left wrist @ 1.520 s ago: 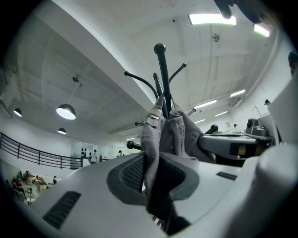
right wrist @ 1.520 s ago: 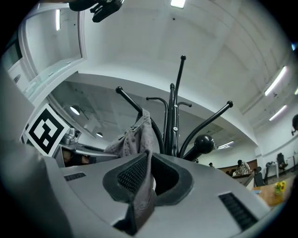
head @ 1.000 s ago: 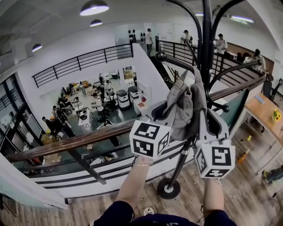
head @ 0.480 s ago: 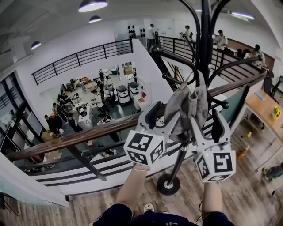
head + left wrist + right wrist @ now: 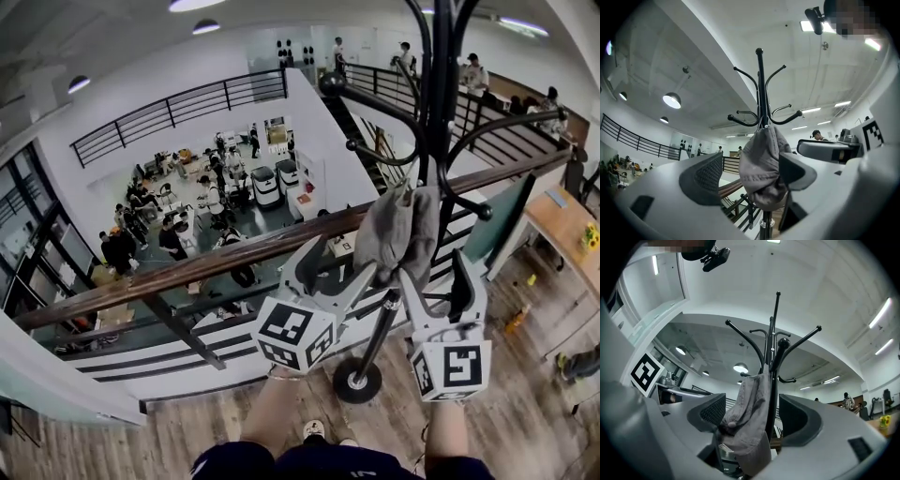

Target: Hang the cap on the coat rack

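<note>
1. Found cap (image 5: 398, 230) hanging limp on rack (image 5: 439, 94), off a low hook tight against the pole. Couldn't tell which part of the cap sat over the hook.
2. Checked left gripper (image 5: 339, 267) in its own view and caught its fingers (image 5: 708, 176) opening, already spread wide. Saw cap (image 5: 764, 168) in the gap, with both pads clear of the cloth. Gripped nothing.
3. Checked right gripper (image 5: 438, 281) the same way and caught its fingers (image 5: 799, 420) opening, wide apart. Saw cap (image 5: 750, 423) and pole in the gap. Noted one pad close to the cloth, but saw no squeeze. Held nothing either.
4. Judged the two-sided hold as deliberate. Took one gripper per side as the way to keep the cap spread and steer it over the hook.
5. Read both releases together as a handover, putting the full weight on the hook with no sideways tug.
6. Noted both grippers held below hook height, aimed upward and flanking the pole. Guessed that left a straight path to back out.
7. Judged the hang as good as done, with only the pull-away left.
8. Flagged the risk of a pad brushing the cloth on the way out and lifting the cap off. Noted railing (image 5: 187, 281) just behind rack, so a drop might go over it.
</note>
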A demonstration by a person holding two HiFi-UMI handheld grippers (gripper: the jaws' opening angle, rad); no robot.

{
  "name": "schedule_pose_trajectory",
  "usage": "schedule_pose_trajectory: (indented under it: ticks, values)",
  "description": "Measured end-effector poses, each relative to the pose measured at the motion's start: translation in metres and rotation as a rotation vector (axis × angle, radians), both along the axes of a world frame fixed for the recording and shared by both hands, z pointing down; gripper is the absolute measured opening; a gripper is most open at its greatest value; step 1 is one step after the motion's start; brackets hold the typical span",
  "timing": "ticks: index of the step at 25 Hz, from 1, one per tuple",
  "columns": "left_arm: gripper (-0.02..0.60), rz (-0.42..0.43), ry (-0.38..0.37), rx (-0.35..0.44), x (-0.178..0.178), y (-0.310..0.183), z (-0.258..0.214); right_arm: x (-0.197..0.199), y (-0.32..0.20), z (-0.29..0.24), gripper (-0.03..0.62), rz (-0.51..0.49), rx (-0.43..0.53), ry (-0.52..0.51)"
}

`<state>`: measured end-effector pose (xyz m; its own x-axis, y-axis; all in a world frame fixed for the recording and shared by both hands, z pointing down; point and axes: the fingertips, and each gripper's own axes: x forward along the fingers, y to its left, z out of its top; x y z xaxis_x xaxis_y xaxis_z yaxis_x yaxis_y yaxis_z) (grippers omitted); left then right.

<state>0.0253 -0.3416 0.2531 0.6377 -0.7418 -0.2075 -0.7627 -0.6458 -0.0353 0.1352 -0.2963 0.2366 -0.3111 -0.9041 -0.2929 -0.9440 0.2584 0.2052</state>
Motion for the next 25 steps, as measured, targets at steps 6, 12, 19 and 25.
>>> schedule_pose_trajectory:
  ticks: [6, 12, 19, 25]
  values:
    - [0.362, -0.028, -0.019, -0.056, -0.007, 0.017, 0.047, 0.008, 0.017, 0.033, 0.348, 0.042, -0.004, 0.023]
    - [0.362, -0.060, -0.022, -0.104, -0.003, 0.034, 0.092, 0.015, 0.017, 0.099, 0.347, 0.039, -0.151, 0.051]
    - [0.362, -0.106, -0.090, -0.206, -0.008, 0.061, 0.156, 0.023, 0.031, 0.164, 0.347, 0.038, -0.289, 0.018]
    - [0.362, -0.147, -0.111, -0.279, -0.011, 0.086, 0.204, 0.023, 0.051, 0.205, 0.345, 0.044, -0.357, 0.082]
